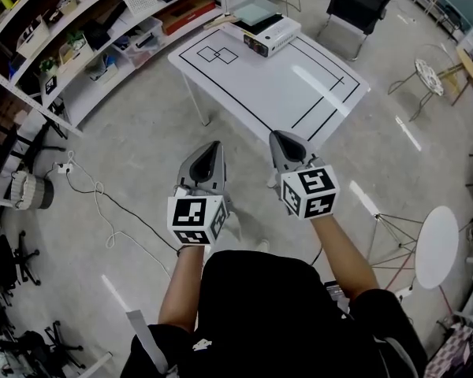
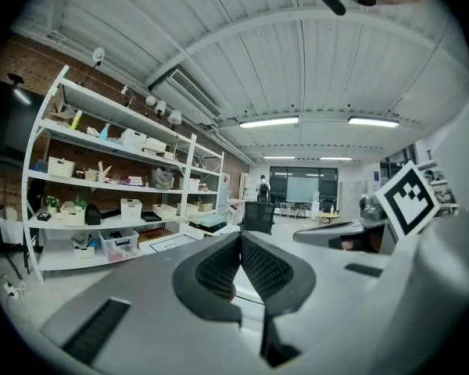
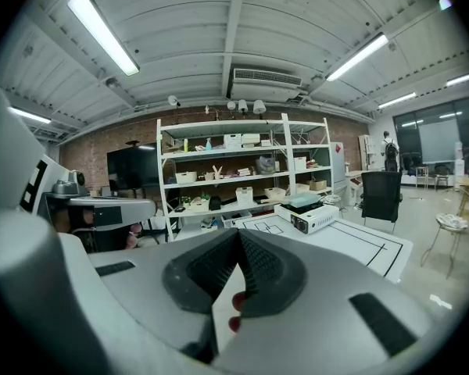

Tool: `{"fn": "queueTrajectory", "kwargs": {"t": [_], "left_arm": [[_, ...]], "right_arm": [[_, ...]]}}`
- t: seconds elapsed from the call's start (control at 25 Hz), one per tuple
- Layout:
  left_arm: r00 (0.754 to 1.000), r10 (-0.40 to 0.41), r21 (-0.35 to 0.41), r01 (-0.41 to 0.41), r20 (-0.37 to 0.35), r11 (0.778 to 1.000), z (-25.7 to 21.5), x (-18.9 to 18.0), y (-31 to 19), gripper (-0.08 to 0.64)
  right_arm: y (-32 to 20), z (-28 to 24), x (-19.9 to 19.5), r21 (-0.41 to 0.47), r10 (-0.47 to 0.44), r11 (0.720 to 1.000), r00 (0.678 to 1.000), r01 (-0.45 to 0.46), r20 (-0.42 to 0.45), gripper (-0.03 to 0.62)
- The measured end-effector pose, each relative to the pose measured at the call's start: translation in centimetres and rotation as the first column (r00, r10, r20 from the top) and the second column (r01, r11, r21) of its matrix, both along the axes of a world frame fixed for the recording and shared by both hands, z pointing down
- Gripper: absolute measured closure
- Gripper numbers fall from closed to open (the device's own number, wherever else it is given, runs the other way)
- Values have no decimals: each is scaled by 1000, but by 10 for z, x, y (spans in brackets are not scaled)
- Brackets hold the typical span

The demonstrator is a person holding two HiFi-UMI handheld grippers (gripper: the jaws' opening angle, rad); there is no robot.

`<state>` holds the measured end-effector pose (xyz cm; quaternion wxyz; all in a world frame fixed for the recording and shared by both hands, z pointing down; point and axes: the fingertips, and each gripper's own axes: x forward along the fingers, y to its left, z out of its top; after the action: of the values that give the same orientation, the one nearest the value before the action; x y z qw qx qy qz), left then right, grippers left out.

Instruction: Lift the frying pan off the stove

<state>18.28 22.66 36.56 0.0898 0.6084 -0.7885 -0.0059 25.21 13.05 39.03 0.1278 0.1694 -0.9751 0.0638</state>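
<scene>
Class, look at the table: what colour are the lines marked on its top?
Black, on the white table. The head view shows them best.

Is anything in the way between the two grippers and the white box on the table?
Nothing visible. Only bare grey floor lies between the left gripper, the right gripper and the white table with black lines. The white box sits at its far end. I can make out no frying pan.

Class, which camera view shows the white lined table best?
Head view: the whole table top, seen from above. The right gripper view shows it at a slant; the left gripper view, only a sliver.
</scene>
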Motion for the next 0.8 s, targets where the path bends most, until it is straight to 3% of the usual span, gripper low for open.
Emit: {"fn": "queueTrajectory", "kwargs": {"t": [0.8], "left_arm": [[999,51,-30,-52,-18,998,-1,-164,-96,549]], "right_arm": [[-95,4,-164,-30,35,999,999,-36,-37,591]]}}
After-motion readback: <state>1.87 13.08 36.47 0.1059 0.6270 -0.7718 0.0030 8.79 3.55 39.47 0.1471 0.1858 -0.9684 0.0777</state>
